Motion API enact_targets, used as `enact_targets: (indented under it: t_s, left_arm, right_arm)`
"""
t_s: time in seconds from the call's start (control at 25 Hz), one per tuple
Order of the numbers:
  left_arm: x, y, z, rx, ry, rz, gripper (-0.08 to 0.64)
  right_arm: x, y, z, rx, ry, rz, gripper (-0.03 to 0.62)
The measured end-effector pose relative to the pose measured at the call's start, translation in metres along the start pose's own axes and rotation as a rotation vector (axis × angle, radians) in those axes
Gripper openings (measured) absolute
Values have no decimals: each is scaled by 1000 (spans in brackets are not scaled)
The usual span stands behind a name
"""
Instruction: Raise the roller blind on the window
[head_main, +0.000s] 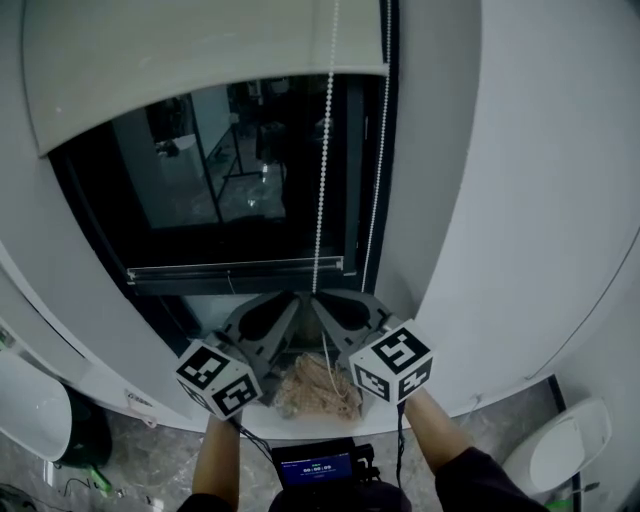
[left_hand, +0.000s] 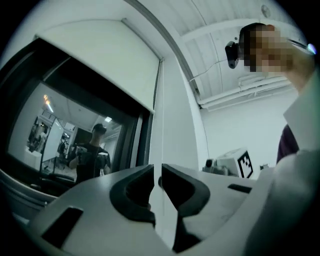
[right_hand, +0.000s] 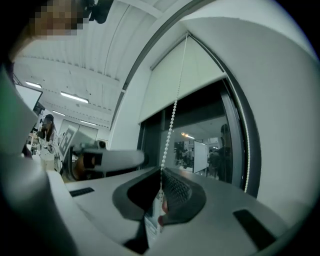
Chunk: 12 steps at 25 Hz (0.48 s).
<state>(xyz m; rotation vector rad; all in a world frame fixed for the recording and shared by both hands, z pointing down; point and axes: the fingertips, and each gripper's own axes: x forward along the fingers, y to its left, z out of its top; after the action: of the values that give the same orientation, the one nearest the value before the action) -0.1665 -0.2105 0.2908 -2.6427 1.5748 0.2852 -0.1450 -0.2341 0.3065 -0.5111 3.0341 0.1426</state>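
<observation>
The roller blind is a smooth, pale sheet at 12 o'clock in the head view. Its bottom edge is straight and sits part way up the window. Under it the glass is dark and shiny. A bead chain made of tiny white balls hangs down past the glass to 6 o'clock, where my two tools meet. A second strand hangs just beside it at 3 o'clock, along the dark frame.

My right gripper is pinched on the bead chain. Its grey jaws are curved, and one has a bumpy pad. The chain goes straight in between them.

My left gripper has smooth, curved grey jaws. They are almost together, with only a thin slit between them. I cannot tell if the chain runs in that slit.
</observation>
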Motion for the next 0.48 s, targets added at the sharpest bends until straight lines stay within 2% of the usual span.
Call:
enact_targets:
  t_s: [0.28, 0.48]
  left_arm:
    - [25, -12, 34, 76, -21, -31, 14]
    - [34, -10, 29, 78, 3, 2, 12]
  right_arm:
    - [3, 20, -50, 46, 85, 45, 20]
    - [-2, 42, -95, 90, 165, 94, 20]
